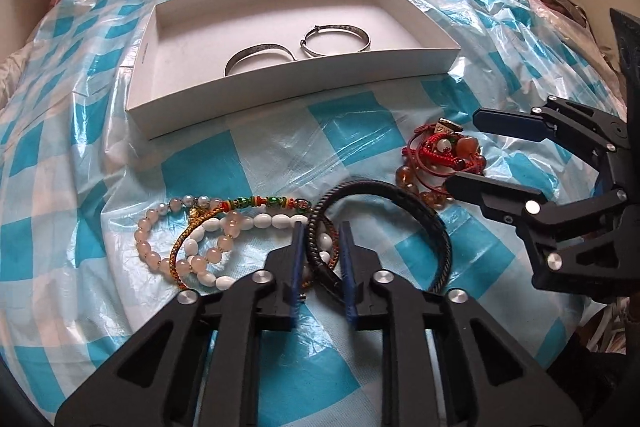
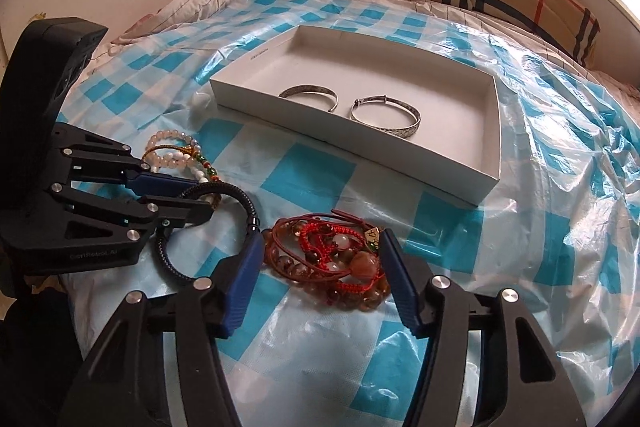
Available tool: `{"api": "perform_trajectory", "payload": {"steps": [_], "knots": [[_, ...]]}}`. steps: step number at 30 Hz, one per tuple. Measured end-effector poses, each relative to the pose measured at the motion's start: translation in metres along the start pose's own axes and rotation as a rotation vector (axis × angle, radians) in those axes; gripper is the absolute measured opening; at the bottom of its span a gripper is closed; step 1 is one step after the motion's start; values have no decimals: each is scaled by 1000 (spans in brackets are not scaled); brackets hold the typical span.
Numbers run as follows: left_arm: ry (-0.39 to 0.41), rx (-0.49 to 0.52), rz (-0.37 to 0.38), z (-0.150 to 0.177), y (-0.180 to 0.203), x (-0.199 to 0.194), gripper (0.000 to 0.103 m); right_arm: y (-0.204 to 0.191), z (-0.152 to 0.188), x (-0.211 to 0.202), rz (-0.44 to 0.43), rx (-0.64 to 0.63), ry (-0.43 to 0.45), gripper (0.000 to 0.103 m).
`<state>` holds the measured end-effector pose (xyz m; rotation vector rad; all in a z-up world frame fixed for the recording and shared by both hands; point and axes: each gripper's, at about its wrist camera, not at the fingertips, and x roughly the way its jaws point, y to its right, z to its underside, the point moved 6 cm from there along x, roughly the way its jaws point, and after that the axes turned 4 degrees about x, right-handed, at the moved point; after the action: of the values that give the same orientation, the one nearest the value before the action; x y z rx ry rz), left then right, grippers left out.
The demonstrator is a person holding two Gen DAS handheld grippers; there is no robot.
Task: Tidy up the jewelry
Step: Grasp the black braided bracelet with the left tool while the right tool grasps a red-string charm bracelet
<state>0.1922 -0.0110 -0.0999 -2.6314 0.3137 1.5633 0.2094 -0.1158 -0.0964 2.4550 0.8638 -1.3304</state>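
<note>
Jewelry lay mostly unsorted on the bed's checked plastic sheet (image 1: 120, 131); only two silver bangles (image 2: 386, 121) sat in the white box (image 2: 494, 131); the left gripper (image 1: 320, 243) had clenched its fingers on the black braided bracelet (image 1: 400, 199); the right gripper (image 2: 320, 267) stood released around the red bead cluster (image 2: 340, 259); pale bead strands (image 1: 192, 239) remained.

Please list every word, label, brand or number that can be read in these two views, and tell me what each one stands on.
"GenRobot.AI": faint raised lettering on the black body of the left gripper, seen from the right wrist.
Small dark print on the outer wall of the white box: too small to read in either view.
Mark on the small metal charm in the red bracelet bundle: too blurred to read.
</note>
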Motion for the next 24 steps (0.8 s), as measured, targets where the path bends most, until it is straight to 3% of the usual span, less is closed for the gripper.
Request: {"api": "perform_trajectory", "payload": {"steps": [2,4,8,14,15,17,20,24], "knots": [[6,2,4,0,1,-2,9,14,-3,0,-39,92,6,58],[13,-1,8,0,1,-3,9,28,-6,1,-26,140,8,58],[29,-23,17,-1,-2,-7,9,41,-8,13,16,147,-35,28],[41,-42,26,0,-5,-12,9,51,-5,32,37,170,-89,27],[41,-43,26,0,-5,-12,9,49,-5,34,26,168,-96,19],[42,-44,27,0,-5,-13,9,45,-4,33,28,153,-98,16],[51,-47,26,-1,-6,-16,9,44,-5,23,11,166,-68,7],[75,-57,23,-4,-7,-25,8,47,-12,0,-15,205,-3,3]]}}
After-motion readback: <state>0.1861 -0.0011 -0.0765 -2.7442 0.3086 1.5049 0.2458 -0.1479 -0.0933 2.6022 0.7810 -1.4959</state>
